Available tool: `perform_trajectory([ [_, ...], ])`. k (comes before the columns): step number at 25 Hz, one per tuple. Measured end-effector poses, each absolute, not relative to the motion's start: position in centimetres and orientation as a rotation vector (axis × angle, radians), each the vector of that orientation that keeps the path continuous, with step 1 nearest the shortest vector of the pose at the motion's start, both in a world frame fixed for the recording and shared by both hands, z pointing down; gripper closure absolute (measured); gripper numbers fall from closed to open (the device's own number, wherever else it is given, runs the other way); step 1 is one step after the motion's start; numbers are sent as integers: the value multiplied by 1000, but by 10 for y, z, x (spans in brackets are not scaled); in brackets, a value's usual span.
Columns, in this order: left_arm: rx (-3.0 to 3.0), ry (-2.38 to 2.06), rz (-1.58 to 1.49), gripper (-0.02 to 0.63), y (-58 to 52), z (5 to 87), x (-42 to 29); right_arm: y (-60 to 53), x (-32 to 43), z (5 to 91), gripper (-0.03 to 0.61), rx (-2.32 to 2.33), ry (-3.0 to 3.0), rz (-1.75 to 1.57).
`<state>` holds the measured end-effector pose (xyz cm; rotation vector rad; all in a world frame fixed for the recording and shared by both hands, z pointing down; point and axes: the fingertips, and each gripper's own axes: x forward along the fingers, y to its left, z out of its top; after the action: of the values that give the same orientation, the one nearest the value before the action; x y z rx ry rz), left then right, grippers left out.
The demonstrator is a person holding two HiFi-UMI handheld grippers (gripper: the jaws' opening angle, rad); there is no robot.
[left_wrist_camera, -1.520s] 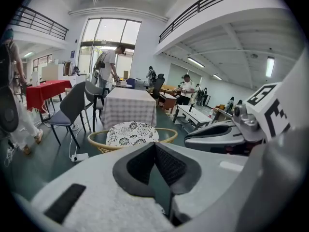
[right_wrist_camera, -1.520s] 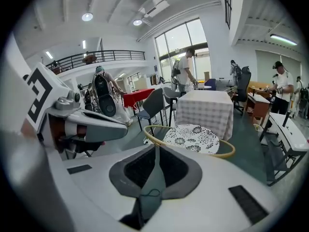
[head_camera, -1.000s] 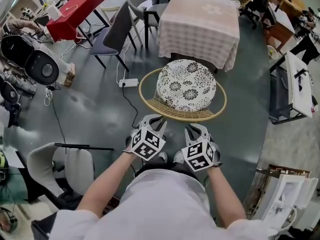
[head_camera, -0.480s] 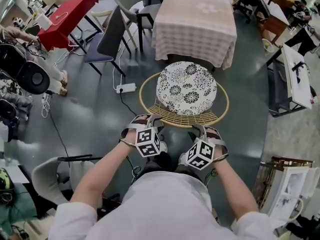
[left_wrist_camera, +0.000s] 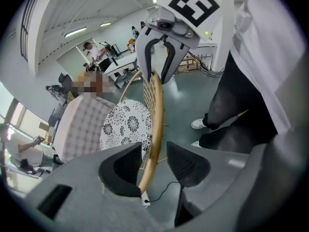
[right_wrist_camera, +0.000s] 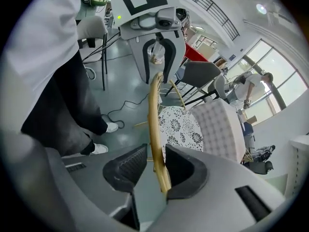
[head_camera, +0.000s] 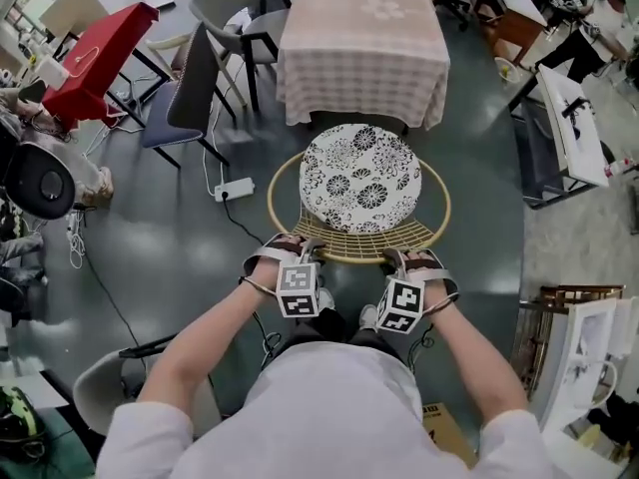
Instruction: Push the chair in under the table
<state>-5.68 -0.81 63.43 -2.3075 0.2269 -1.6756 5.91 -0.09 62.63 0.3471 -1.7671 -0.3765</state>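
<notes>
Since both tools straddle the hoop already, hold points are basically set. Chair (head_camera: 361, 230): round rattan frame, black-and-white patterned cushion (head_camera: 359, 180) on the seat. It stands on the floor just in front of the desk (head_camera: 364, 38), with the cushion's far edge at the checked cloth's hem, so it looks not yet pushed under.

Left tool (head_camera: 287, 244): jaws have just been opening and now stand wide. The back rim (head_camera: 349, 254) runs between them, lying along one pad with a gap to the other, so no clamp. Right tool (head_camera: 416, 259): jaws have likewise just been opening and stand apart. The same rim passes between them, close to one pad, not squeezed.

Handling, my guess:
- The frame is probably light and fairly stiff, so it should slide easily on the smooth floor (head_camera: 200, 247).
- The rim is thin, round and glossy, so it may slip or roll in the pads.
- The woven back under the rim likely flexes. Grip the solid hoop, not the weave.
- The cushion looks loose and may shift if jolted.

Best hold is as placed, one tool either side of the back's middle, so the push runs straight. The power strip (head_camera: 232, 189) and its cable lie near the chair's left side and could snag it.
</notes>
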Motion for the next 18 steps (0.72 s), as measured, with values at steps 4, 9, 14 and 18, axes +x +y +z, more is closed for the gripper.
perform_trajectory([
  [4,-2235,152,-1661,521,-9,638,-59,-2,55,630,495,297,-1712,-441],
  [9,-2184,44,-1680,554,-10,638,-58,-2,56,630,500,285,-1672,-413],
  [14,-2231,-3,-1706,554,-9,639,-59,-3,54,630,500,295,-1670,-355],
  [18,-2241,3,-1717,552,-16,641,-58,-11,56,631,499,315,-1652,-344],
])
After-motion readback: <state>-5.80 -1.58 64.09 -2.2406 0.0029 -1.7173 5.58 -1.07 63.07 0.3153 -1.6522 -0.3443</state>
